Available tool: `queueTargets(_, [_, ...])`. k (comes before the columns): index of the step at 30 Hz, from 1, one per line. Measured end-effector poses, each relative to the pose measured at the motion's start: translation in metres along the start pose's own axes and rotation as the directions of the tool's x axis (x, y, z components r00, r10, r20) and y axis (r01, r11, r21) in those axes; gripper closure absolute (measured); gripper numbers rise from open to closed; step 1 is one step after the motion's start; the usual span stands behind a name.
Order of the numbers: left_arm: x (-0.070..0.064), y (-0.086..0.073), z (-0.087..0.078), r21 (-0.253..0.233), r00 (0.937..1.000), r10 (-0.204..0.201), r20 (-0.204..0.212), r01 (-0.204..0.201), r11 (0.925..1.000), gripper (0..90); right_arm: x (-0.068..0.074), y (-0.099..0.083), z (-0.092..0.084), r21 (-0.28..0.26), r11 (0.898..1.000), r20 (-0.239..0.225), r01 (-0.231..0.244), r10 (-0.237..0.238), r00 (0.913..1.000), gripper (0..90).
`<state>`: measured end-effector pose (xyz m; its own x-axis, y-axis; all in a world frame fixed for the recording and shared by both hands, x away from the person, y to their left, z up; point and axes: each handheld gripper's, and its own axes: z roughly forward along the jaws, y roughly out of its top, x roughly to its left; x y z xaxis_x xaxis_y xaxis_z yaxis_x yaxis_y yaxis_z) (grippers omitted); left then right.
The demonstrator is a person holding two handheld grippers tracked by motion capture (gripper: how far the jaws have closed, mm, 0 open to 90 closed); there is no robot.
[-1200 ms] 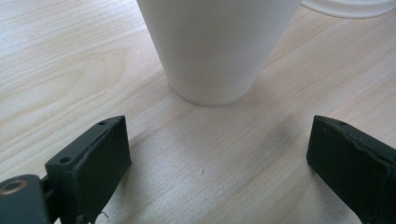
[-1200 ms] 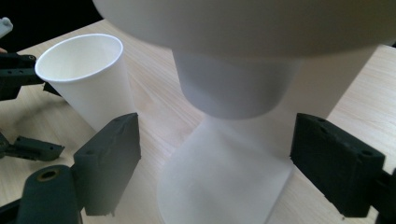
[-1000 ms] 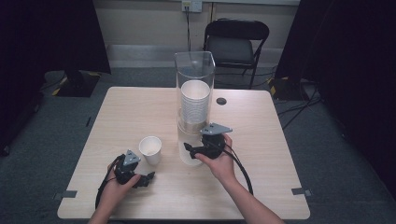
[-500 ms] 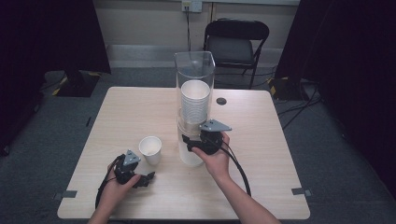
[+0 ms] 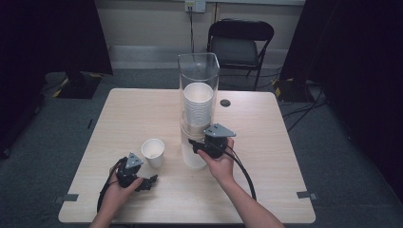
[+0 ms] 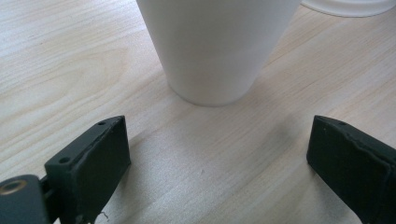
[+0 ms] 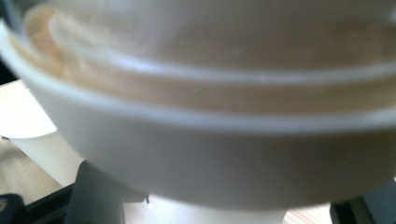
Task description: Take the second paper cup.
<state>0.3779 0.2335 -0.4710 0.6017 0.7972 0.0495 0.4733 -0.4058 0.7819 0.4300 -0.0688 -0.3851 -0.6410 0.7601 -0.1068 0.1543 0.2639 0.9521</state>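
A clear tube dispenser (image 5: 198, 71) stands mid-table with a stack of white cups (image 5: 197, 109) inside. The lowest cup (image 5: 191, 160) sticks out below it. My right gripper (image 5: 195, 145) is pressed up to that lowest cup (image 7: 215, 158), its jaws wide apart on either side, open. A single white cup (image 5: 153, 151) stands upright on the table to the dispenser's left. My left gripper (image 5: 151, 180) lies low on the table just short of that cup (image 6: 219, 46). It is open (image 6: 217, 154) with bare wood between its fingers.
The wooden table (image 5: 266, 190) has bare room on its right half and far left. A small black round cap (image 5: 225, 102) sits behind the dispenser. A black folding chair (image 5: 240, 40) stands beyond the far edge. Cables trail from both grippers toward the front edge.
My right gripper has moved left and slightly away from me, in against the dispenser's lowest cup. The left gripper and the loose cup have not moved.
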Motion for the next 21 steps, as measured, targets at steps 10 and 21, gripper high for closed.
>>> queueTargets(10, [0.0000, 0.0000, 0.0000, 0.000, 1.0000, 0.000, 0.000, 0.000, 1.0000, 5.4, -0.0011, 0.0004, -0.0014, 0.016, 1.000, -0.009, 0.006, -0.006, 0.9999, 36.5])
queueTargets(21, [-0.0004, -0.0006, -0.0004, 0.001, 1.0000, -0.002, -0.004, 0.002, 1.0000, 5.3, -0.0010, 0.0003, -0.0017, 0.019, 1.000, -0.012, 0.011, -0.011, 0.9999, 36.6])
